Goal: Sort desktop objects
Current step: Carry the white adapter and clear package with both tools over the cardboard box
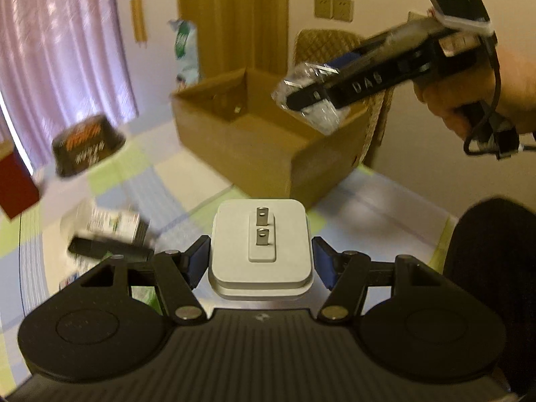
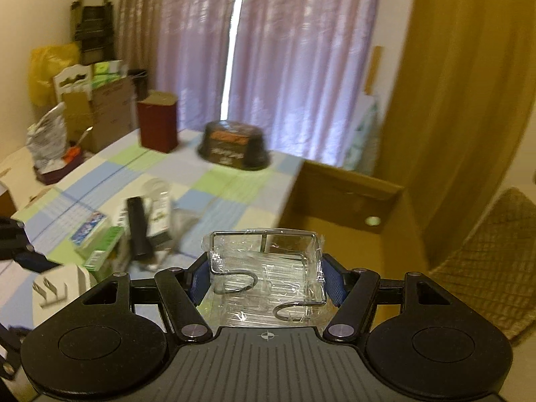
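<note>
Cardboard box (image 1: pixel 264 140), brown and open-topped, stands at the far edge of the worktop (image 1: pixel 187 181), which wears a checked cloth of blue, green and cream; this is where the sorted things appear to be going.

Both tongs are loaded and held up off the cloth. The right tongs (image 2: pixel 266 274) are closed on a clear plastic packet with bent wire clips inside (image 2: pixel 266 278), and in the left wrist view they hang over the box's opening. The left tongs (image 1: pixel 260 261) are clamped on a white square plug adapter with two metal prongs (image 1: pixel 260 238), short of the box's near wall.

The step in hand looks like the drop-off. Next, the right tongs would need to part over the box so the packet falls inside, then the left should carry the adapter forward over the rim.

A black cylinder (image 2: pixel 137 231) and small printed cartons (image 2: pixel 97 244) wait near the worktop's left side; a dark oval tub (image 2: pixel 232 149) and a red tin (image 2: pixel 157 124) sit toward the far edge.
</note>
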`<state>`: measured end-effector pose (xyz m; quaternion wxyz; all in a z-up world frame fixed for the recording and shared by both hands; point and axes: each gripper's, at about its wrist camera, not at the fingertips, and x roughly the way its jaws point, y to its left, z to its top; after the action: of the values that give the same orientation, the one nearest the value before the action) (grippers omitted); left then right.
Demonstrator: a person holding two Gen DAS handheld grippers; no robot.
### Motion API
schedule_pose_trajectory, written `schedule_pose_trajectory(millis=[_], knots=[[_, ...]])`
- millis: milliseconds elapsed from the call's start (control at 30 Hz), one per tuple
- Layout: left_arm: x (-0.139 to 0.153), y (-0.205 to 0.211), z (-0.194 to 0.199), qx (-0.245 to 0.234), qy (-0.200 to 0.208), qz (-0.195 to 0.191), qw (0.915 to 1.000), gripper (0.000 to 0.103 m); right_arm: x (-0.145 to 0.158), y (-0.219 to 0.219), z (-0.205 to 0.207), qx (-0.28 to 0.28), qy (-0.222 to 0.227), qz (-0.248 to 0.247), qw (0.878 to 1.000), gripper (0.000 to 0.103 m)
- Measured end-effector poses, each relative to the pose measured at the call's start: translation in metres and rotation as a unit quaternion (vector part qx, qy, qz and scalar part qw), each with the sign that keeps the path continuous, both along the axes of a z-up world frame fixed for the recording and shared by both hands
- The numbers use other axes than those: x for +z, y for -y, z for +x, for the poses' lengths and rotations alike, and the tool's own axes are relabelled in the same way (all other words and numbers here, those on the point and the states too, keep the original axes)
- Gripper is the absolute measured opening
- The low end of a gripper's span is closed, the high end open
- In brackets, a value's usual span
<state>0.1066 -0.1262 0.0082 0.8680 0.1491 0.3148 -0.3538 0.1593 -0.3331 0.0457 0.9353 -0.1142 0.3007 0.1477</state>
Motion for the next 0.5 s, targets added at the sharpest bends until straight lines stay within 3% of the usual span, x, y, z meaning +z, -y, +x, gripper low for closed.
schedule_pose_trajectory(millis=[300, 500], knots=[[0.033, 0.052, 0.036, -0.026, 0.03, -0.019, 0.999, 0.06, 0.015, 0.049, 0.006, -0.047, 0.011, 0.001, 0.999, 0.066], [0.039, 0.084, 0.067, -0.026, 0.035, -0.02, 0.9989, 0.06, 0.011, 0.07, 0.021, -0.077, 0.006, 0.015, 0.997, 0.066]])
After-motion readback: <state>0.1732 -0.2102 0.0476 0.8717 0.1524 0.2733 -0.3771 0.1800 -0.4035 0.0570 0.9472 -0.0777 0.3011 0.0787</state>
